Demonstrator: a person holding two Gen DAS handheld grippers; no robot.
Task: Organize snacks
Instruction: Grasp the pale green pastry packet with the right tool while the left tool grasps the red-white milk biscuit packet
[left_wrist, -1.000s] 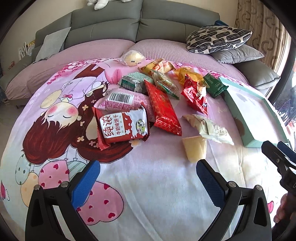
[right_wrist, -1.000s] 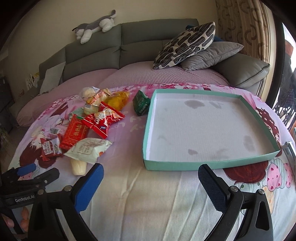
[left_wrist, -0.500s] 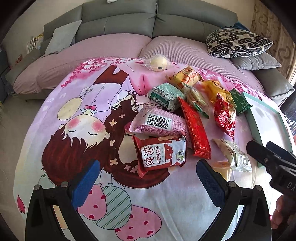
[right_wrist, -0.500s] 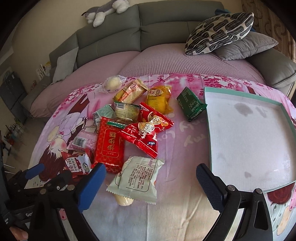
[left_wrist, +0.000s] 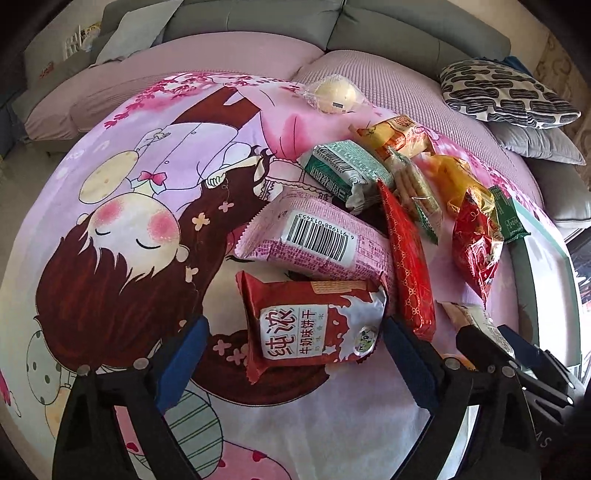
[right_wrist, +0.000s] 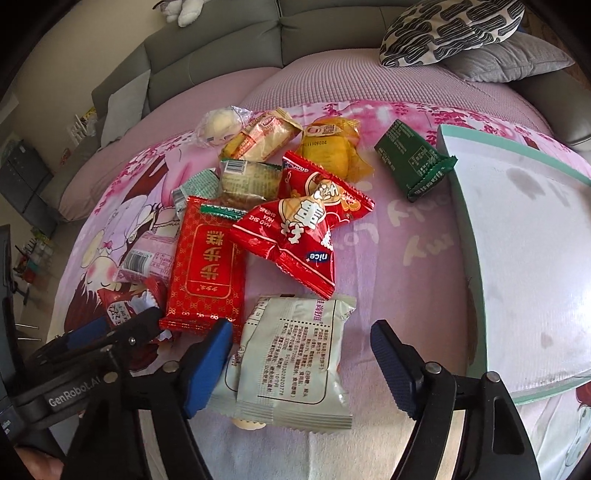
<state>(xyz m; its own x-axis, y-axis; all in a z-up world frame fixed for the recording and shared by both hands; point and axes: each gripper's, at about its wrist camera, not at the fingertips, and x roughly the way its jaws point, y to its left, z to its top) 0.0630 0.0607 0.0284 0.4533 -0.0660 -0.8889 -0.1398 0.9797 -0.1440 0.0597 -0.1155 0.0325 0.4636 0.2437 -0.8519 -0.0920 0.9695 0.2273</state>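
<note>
The sofa (right_wrist: 229, 44), grey and padded, fills the top of both views less than a second ago; the cartoon-printed sheet (left_wrist: 122, 236) now takes most of each frame, its cloth soft and faintly creased. At the right edge of the right view the tray (right_wrist: 476, 258) — flat, mint-rimmed, white and stained inside — shows only in part, where earlier it lay whole. The snacks (right_wrist: 280, 206), glossy crinkled foil and plastic packs, sit heaped at frame centre, larger than before. The white pack (right_wrist: 295, 362), matte and pillow-shaped, lies low in the right view between the right gripper's (right_wrist: 301, 363) blue ribbed pads; its jaws have just been closing but stand apart from the wrapper. The milk-biscuit pack (left_wrist: 314, 328), red and white, lies low centre in the left view between the left gripper's (left_wrist: 295, 350) pads — jaws wide, just narrowed slightly, its right pad at the pack's edge, holding nothing.
</note>
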